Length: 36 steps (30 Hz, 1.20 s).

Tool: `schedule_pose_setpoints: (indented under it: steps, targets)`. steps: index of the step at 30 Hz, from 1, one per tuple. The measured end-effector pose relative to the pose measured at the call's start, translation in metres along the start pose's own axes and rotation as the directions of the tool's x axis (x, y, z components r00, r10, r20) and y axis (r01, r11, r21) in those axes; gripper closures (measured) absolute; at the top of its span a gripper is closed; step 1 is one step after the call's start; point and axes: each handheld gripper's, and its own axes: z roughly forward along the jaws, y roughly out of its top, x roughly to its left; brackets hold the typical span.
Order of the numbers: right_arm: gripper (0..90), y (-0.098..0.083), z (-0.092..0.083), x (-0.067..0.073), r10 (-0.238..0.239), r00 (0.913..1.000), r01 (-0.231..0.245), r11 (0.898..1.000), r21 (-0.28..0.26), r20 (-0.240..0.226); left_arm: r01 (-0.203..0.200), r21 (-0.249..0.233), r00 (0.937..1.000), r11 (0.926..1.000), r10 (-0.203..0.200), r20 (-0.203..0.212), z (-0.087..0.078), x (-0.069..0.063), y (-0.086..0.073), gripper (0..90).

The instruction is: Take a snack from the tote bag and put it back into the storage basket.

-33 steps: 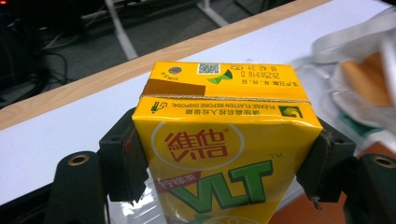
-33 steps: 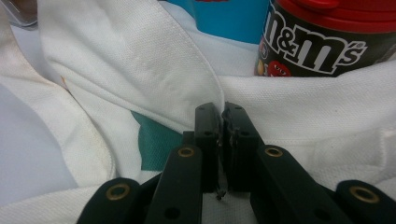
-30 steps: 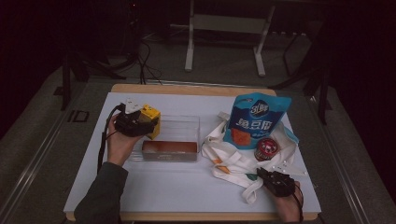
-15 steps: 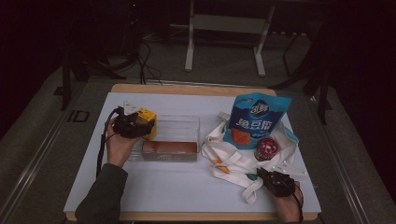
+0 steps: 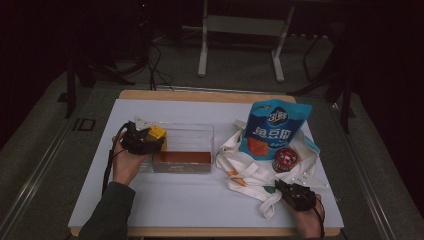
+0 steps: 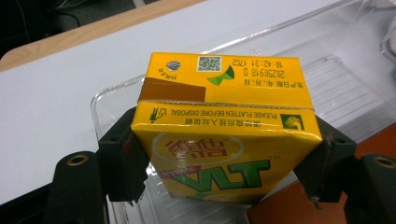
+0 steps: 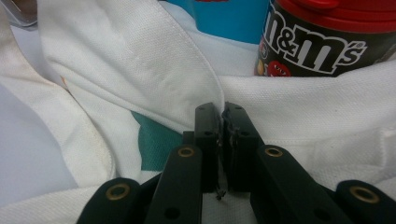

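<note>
Clamping a yellow drink carton [image 6: 223, 126] by both sides, left gripper [image 5: 141, 141] holds it over the clear plastic bin's [image 5: 192, 131] left end. Right gripper [image 7: 220, 122]: jaws pinched on white tote bag [image 7: 140, 70] fabric, beside M&M's jar [image 7: 327, 37].

The drink carton [image 6: 224, 135] is glossy printed paperboard — the bin [image 6: 345, 79] is clear smooth plastic; the tote bag [image 7: 140, 65] is white woven cloth — matt.
</note>
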Motion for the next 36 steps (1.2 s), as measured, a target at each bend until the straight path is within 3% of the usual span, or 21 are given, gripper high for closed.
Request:
schedule_pose_setpoints:
  steps: [13, 22, 28, 32, 36]
  targets:
    - [84.9, 0.0, 0.0, 0.0, 0.0, 1.0, 0.0, 1.0, 0.0, 0.001, 0.004, 0.051, 0.9993, 0.9987, -0.002, -0.037, -0.003, 0.001, -0.008, 28.1]
    - [84.9, 0.0, 0.0, 0.0, 0.003, 1.0, -0.003, 1.0, 0.0, 0.0, 0.049, 0.08, 0.9982, 0.9956, -0.046, -0.037, -0.01, 0.002, -0.01, 27.5]
    - [84.9, 0.0, 0.0, 0.0, 0.002, 1.0, -0.002, 1.0, 0.0, 0.001, 0.08, 0.085, 0.9966, 0.9932, -0.078, -0.027, -0.014, 0.004, -0.014, 26.4]
    - [84.8, 0.0, 0.0, 0.0, 0.002, 1.0, -0.002, 1.0, 0.0, 0.0, 0.052, 0.093, 0.9986, 0.9943, -0.051, -0.018, -0.021, 0.004, -0.018, 26.5]
    - [84.8, 0.0, 0.0, 0.0, 0.001, 1.0, -0.001, 1.0, 0.0, 0.002, 0.06, 0.067, 0.9981, 0.9959, -0.059, -0.014, -0.03, 0.007, -0.023, 29.4]
